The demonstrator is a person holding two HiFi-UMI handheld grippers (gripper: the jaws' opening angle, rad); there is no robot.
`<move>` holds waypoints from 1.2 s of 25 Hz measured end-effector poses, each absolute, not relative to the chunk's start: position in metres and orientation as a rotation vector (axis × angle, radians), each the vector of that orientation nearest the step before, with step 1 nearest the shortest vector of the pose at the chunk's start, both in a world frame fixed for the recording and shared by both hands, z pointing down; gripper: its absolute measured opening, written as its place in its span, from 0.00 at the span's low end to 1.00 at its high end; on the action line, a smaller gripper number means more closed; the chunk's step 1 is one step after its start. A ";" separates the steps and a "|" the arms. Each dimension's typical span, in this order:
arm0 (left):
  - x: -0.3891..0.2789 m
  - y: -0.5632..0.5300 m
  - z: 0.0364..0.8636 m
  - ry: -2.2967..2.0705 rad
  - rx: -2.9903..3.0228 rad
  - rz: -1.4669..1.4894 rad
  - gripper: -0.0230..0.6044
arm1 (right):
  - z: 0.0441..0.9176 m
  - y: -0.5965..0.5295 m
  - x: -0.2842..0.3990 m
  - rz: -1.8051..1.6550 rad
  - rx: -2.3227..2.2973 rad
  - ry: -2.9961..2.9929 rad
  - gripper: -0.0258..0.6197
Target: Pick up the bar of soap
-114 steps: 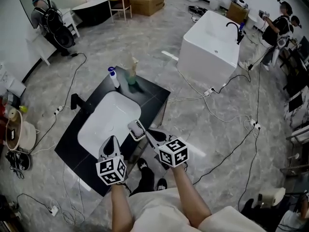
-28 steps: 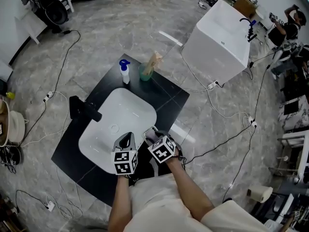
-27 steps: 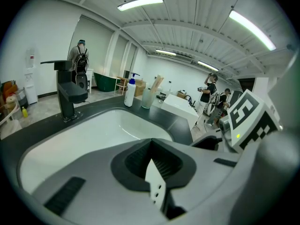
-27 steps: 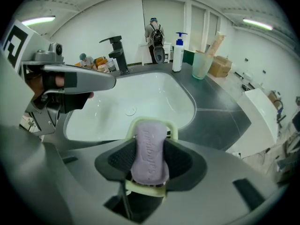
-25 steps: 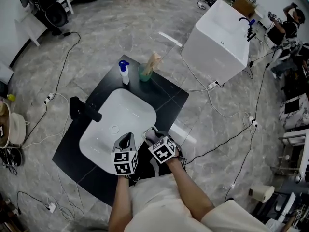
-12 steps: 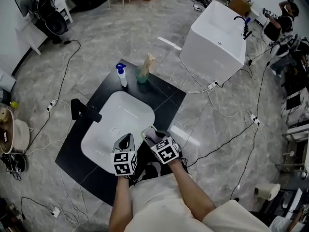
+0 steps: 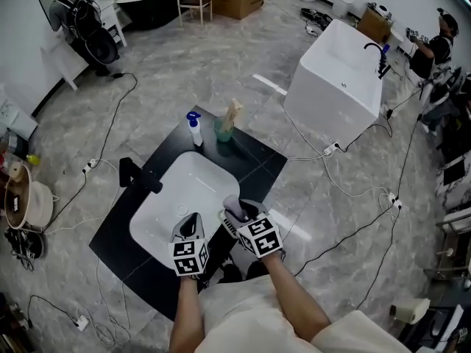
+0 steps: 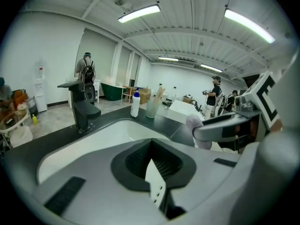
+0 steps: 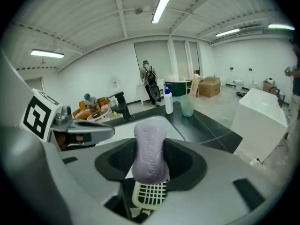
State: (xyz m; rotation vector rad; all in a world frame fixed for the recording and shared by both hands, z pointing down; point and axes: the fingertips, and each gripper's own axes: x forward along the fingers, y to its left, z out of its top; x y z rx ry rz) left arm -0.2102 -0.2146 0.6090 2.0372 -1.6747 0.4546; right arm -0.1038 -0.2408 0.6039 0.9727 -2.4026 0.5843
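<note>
The right gripper (image 7: 235, 215) pinches the purple bar of soap (image 9: 150, 149) and holds it up near the white sink (image 7: 163, 213), so the pick-up looks done, while the left gripper (image 7: 190, 223) is pressed together, holding nothing.

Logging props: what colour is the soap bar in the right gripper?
Pale lilac; the soap bar shows best in the right gripper view.

Sink (image 7: 184, 190) set in the bench (image 7: 254, 153), faucet (image 7: 136, 179) at its left side, spray bottle (image 7: 194, 129) and cup (image 7: 224, 129) side by side on the bench behind it. Bar of soap (image 9: 150, 149) between right tongs (image 7: 234, 218) above sink's near-right corner; left tongs (image 7: 190, 226) just left of them.
</note>
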 end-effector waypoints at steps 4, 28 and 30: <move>-0.209 -0.207 0.598 -1.732 2.008 0.445 0.05 | 0.585 -0.242 -0.098 0.611 0.983 -2.487 0.33; -0.151 -0.135 0.519 -1.986 1.955 0.335 0.05 | 0.506 -0.188 -0.039 0.662 0.886 -2.884 0.33; -0.147 -0.130 0.514 -2.008 1.948 0.327 0.05 | 0.503 -0.184 -0.034 0.654 0.871 -2.896 0.33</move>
